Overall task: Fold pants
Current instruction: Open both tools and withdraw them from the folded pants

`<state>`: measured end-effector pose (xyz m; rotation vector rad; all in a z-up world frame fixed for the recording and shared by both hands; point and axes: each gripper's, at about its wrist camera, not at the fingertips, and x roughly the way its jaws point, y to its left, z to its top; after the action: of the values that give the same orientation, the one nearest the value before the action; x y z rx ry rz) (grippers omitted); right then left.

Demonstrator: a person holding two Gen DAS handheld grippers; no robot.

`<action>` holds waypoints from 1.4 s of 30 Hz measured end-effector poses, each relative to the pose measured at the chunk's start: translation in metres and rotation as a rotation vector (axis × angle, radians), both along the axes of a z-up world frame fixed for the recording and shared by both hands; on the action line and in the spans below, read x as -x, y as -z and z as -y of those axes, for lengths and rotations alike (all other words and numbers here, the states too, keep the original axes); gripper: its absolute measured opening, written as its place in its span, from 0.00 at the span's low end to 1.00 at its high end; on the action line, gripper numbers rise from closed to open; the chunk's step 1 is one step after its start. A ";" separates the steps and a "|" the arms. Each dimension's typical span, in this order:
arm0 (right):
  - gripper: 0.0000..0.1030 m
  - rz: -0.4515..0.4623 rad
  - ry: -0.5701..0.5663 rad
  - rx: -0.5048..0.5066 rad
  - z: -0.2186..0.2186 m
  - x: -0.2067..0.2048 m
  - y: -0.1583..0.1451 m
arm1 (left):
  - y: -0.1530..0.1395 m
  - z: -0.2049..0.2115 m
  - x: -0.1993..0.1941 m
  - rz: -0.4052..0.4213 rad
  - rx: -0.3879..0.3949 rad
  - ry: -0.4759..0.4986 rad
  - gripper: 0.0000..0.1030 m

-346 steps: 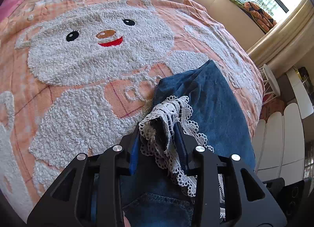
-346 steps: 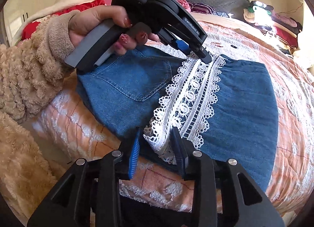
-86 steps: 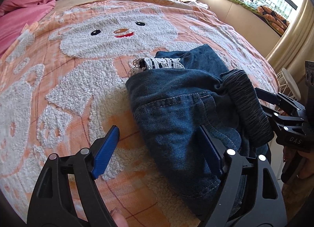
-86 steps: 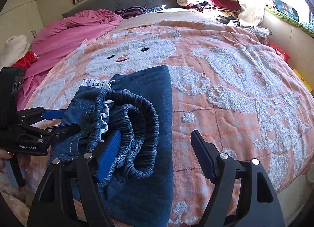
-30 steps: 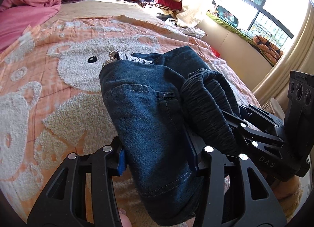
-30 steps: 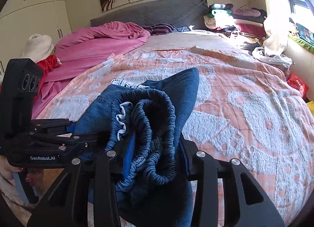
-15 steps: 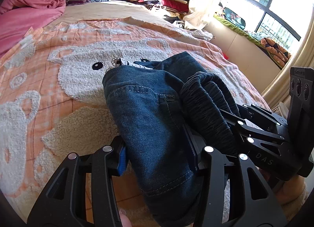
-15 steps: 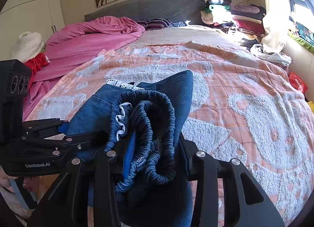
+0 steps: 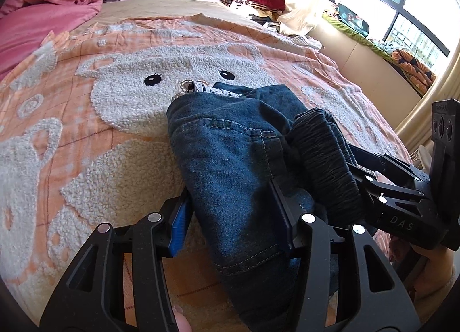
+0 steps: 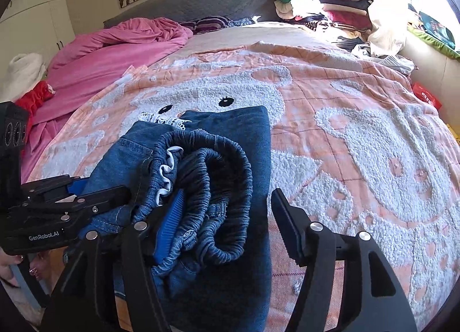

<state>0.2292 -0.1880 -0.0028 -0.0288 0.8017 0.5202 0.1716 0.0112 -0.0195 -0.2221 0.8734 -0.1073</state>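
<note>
The right gripper [image 10: 227,217] has just been opening: half a second ago its pads pinched the gathered waistband, and now its right finger stands clear of the cloth with bedspread showing in the gap, while its blue left pad is tucked against the elastic folds. It reads as the release of the folded bundle, so the fold looks close to finished. The left gripper [image 9: 233,220] is partly closed on the denim, both pads against the side of the pants [image 9: 230,159], and its jaws have opened slightly in the same half second.

The pants lie folded in the lower centre of both views, on the orange bear bedspread [image 10: 373,145], a lace hem [image 10: 161,118] peeking out at the far end. The near edge of the bed runs just under the grippers at the bottom of each frame. Ahead and to the right in the right wrist view the bedspread is open; the pink blanket [image 10: 115,50] sits upper left, well apart.
</note>
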 end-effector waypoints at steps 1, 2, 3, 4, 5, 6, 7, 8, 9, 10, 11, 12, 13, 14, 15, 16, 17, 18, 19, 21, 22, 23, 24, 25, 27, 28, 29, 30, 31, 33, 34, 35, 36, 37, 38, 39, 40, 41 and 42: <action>0.60 -0.001 0.002 0.000 0.001 0.000 0.000 | 0.001 -0.001 0.000 -0.001 0.000 -0.003 0.44; 0.61 0.000 0.006 0.001 0.001 0.000 0.001 | 0.001 -0.001 0.000 -0.003 0.001 -0.006 0.46; 0.64 0.000 0.010 0.005 0.001 0.000 0.001 | 0.001 -0.002 0.000 -0.005 0.000 -0.007 0.46; 0.65 0.002 0.014 0.010 0.000 0.000 0.001 | 0.002 -0.002 0.000 -0.006 0.000 -0.008 0.48; 0.67 0.004 0.018 0.012 0.000 0.001 0.001 | 0.002 -0.003 0.000 -0.007 -0.001 -0.011 0.49; 0.67 0.005 0.020 0.014 0.000 0.001 0.001 | 0.002 -0.003 0.000 -0.007 -0.003 -0.013 0.50; 0.67 0.004 0.021 0.014 0.000 0.001 0.001 | 0.002 -0.003 0.001 -0.007 -0.004 -0.014 0.51; 0.68 0.004 0.024 0.015 0.000 0.000 0.001 | 0.002 -0.003 0.001 -0.007 -0.004 -0.016 0.53; 0.69 0.006 0.028 0.018 0.000 0.000 0.001 | 0.001 -0.004 0.001 -0.007 -0.001 -0.017 0.53; 0.69 0.007 0.028 0.021 0.000 0.000 0.000 | 0.001 -0.004 0.001 -0.007 0.001 -0.018 0.53; 0.69 0.009 0.029 0.022 0.000 0.001 0.000 | 0.001 -0.005 0.002 -0.008 0.004 -0.019 0.54; 0.71 0.010 0.031 0.025 0.000 0.001 0.000 | 0.000 -0.005 0.002 -0.007 0.007 -0.019 0.54; 0.71 0.012 0.032 0.027 0.000 0.001 -0.001 | -0.001 -0.006 0.003 -0.006 0.006 -0.020 0.55; 0.71 0.014 0.033 0.028 0.000 0.001 -0.002 | -0.002 -0.006 0.003 -0.005 0.004 -0.020 0.56; 0.72 0.016 0.034 0.028 0.000 0.002 -0.002 | -0.003 -0.007 0.003 -0.002 0.005 -0.021 0.56; 0.72 0.018 0.036 0.030 0.000 0.002 -0.003 | -0.004 -0.007 0.003 -0.001 0.007 -0.022 0.57; 0.72 0.019 0.038 0.032 0.000 0.002 -0.004 | -0.005 -0.008 0.004 0.001 0.007 -0.022 0.59; 0.72 0.021 0.040 0.033 0.000 0.002 -0.004 | -0.007 -0.008 0.003 0.003 0.006 -0.022 0.60; 0.72 0.022 0.043 0.032 0.001 0.002 -0.005 | -0.008 -0.008 0.003 0.005 0.006 -0.021 0.61; 0.74 0.026 0.049 0.030 0.003 0.003 -0.007 | -0.011 -0.008 0.004 0.008 0.005 -0.019 0.63; 0.74 0.028 0.050 0.028 0.003 0.003 -0.008 | -0.012 -0.008 0.004 0.010 0.004 -0.019 0.64; 0.74 0.031 0.053 0.027 0.004 0.004 -0.009 | -0.013 -0.008 0.004 0.012 0.002 -0.018 0.65; 0.74 0.033 0.056 0.025 0.005 0.004 -0.010 | -0.014 -0.007 0.004 0.015 0.000 -0.019 0.66; 0.74 0.033 0.058 0.023 0.006 0.005 -0.011 | -0.015 -0.007 0.004 0.016 0.000 -0.020 0.67; 0.78 0.037 0.063 0.025 0.007 0.006 -0.013 | -0.017 -0.006 0.004 0.016 -0.004 -0.019 0.68; 0.82 0.040 0.066 0.027 0.007 0.006 -0.014 | -0.018 -0.006 0.004 0.016 -0.004 -0.021 0.69; 0.84 0.047 0.072 0.027 0.008 0.008 -0.015 | -0.018 -0.006 0.004 0.015 -0.004 -0.022 0.70; 0.84 0.051 0.075 0.024 0.010 0.008 -0.017 | -0.019 -0.006 0.005 0.015 -0.001 -0.022 0.71; 0.84 0.052 0.075 0.020 0.011 0.009 -0.018 | -0.019 -0.006 0.005 0.016 0.001 -0.022 0.71; 0.84 0.057 0.079 0.015 0.013 0.010 -0.021 | -0.021 -0.005 0.006 0.015 -0.005 -0.024 0.72; 0.84 0.061 0.082 0.011 0.014 0.011 -0.023 | -0.021 -0.005 0.007 0.017 -0.005 -0.024 0.73; 0.84 0.063 0.083 0.008 0.014 0.012 -0.024 | -0.022 -0.005 0.007 0.018 -0.005 -0.024 0.74; 0.84 0.065 0.084 0.005 0.015 0.012 -0.026 | -0.023 -0.005 0.008 0.019 -0.007 -0.024 0.74; 0.84 0.068 0.086 0.005 0.015 0.013 -0.027 | -0.024 -0.005 0.008 0.021 -0.007 -0.025 0.75; 0.84 0.069 0.086 0.005 0.015 0.014 -0.028 | -0.025 -0.005 0.009 0.023 -0.009 -0.023 0.76; 0.84 0.070 0.087 0.005 0.015 0.014 -0.028 | -0.026 -0.005 0.010 0.026 -0.009 -0.023 0.76; 0.84 0.071 0.093 0.007 0.016 0.015 -0.029 | -0.026 -0.006 0.011 0.028 -0.009 -0.024 0.78; 0.84 0.073 0.097 0.007 0.016 0.015 -0.030 | -0.028 -0.006 0.011 0.029 -0.008 -0.023 0.80; 0.84 0.074 0.100 0.006 0.016 0.016 -0.031 | -0.029 -0.006 0.012 0.032 -0.009 -0.024 0.80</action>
<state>0.2129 -0.2039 0.0280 -0.0135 0.7282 0.4200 0.1595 0.0170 0.0092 -0.2215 0.8394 -0.0843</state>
